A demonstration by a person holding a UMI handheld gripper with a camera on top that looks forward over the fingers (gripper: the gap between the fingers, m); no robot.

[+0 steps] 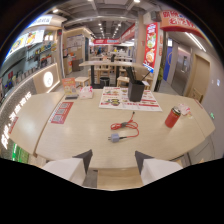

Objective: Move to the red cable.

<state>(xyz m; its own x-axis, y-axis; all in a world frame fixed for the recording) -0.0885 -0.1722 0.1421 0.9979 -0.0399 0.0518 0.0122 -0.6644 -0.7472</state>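
Observation:
A red cable (126,127) lies coiled on the pale wooden table (75,135), with a grey plug (114,137) at its near end. It rests well beyond my fingers, slightly right of the middle line between them. My gripper (112,165) is open, its two white fingers (70,167) spread wide above the table's near edge with nothing between them.
A red can (173,117) stands to the right of the cable. A black holder (135,90) sits on a printed menu mat (127,98) behind it. A red leaflet (62,112) lies at the left, small items (80,92) beyond it. Restaurant tables and chairs fill the background.

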